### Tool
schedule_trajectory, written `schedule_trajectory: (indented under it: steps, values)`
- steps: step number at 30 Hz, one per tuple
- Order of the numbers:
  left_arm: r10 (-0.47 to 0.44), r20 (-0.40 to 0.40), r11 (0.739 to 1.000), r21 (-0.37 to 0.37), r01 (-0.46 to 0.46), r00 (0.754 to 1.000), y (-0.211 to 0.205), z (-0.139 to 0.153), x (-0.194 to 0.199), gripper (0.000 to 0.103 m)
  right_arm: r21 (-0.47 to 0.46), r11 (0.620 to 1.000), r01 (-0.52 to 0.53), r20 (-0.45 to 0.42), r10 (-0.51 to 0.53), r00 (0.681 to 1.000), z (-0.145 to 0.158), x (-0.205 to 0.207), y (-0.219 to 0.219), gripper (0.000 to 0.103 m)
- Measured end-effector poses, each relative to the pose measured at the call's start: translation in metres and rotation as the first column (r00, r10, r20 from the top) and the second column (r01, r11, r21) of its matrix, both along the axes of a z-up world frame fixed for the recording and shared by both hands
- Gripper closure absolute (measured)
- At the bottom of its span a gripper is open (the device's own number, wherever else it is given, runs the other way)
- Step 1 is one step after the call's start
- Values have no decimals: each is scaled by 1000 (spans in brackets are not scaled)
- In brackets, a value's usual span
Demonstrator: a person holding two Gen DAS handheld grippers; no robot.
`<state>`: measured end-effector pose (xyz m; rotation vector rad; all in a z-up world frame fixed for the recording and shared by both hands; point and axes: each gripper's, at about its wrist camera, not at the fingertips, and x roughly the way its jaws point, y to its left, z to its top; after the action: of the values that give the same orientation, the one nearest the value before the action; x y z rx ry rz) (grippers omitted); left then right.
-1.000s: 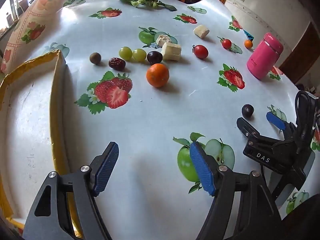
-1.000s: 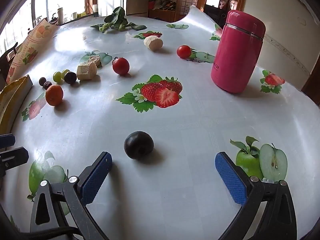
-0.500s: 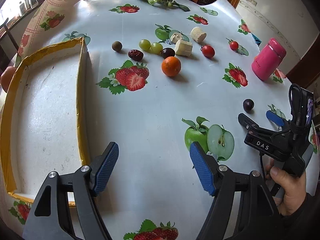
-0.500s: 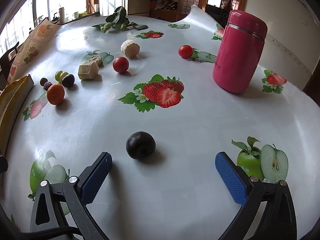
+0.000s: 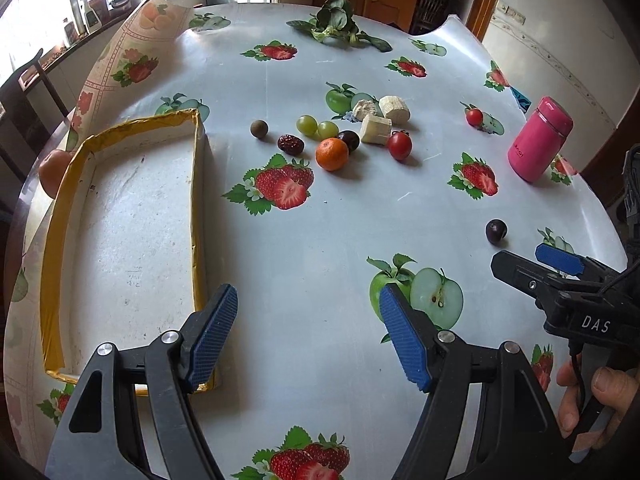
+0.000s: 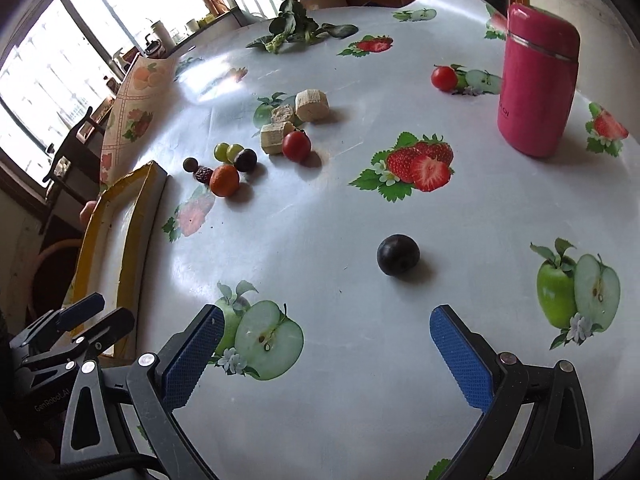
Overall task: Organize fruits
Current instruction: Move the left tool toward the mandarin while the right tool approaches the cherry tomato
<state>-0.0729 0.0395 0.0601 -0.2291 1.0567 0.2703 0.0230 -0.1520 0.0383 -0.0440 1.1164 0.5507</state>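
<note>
Both grippers, left gripper (image 5: 308, 336) and right gripper (image 6: 326, 350), hang spread apart, empty. Round, glossy dark plum (image 6: 398, 255) lies alone on the bench (image 6: 320, 216) ahead of the right one, pink flask (image 6: 538, 84) well beyond.

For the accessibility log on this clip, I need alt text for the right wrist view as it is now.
The open right gripper hangs over a fruit-print tablecloth, empty, with a dark plum lying alone just ahead of its blue pads. Farther back lie an orange, tomatoes, grapes and pale chunks, with a pink flask at right and a yellow-edged tray at left.
</note>
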Motion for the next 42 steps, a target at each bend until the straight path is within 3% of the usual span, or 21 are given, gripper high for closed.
schedule_trajectory:
  steps: [9, 19, 42]
  values:
    - [26, 20, 998, 61, -27, 999, -6, 13, -2, 30, -53, 993, -103, 81, 107, 991, 29, -4, 12, 0]
    - [29, 49, 995, 98, -33, 998, -15, 30, -2, 30, -107, 972, -210, 195, 228, 954, 53, -21, 24, 0]
    - [47, 37, 996, 71, -49, 998, -8, 28, 10, 30, -79, 977, -197, 192, 209, 959, 55, -7, 20, 0]
